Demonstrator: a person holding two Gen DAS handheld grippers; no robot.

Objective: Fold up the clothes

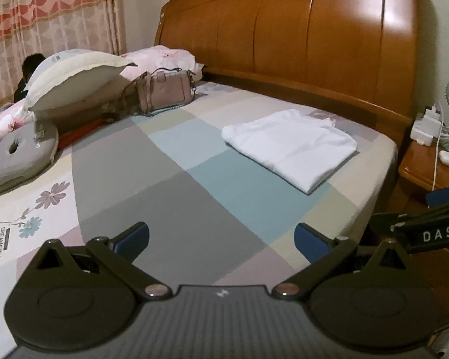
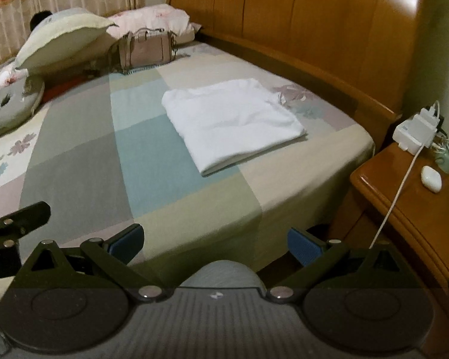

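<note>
Two grippers: both held above the near part of the bed, neither touching any cloth.
Left gripper [image 1: 221, 239]: fingers spread wide with nothing between them, over the grey and blue squares of the bedsheet [image 1: 170, 209].
Right gripper [image 2: 214, 242]: fingers likewise spread wide and empty, over the near edge of the mattress.
White shirt [image 1: 290, 146]: folded into a neat rectangle, lying flat on the sheet well ahead of the left gripper and off to its right; straight ahead of the right gripper, near the headboard [image 1: 299, 39].
Handbag [image 1: 164, 91]: far ahead and left of both grippers, beside the pillows [image 1: 74, 77].
Nightstand [image 2: 404, 197]: just right of the right gripper, carrying a charger [image 2: 416, 131] and its white cable.
</note>
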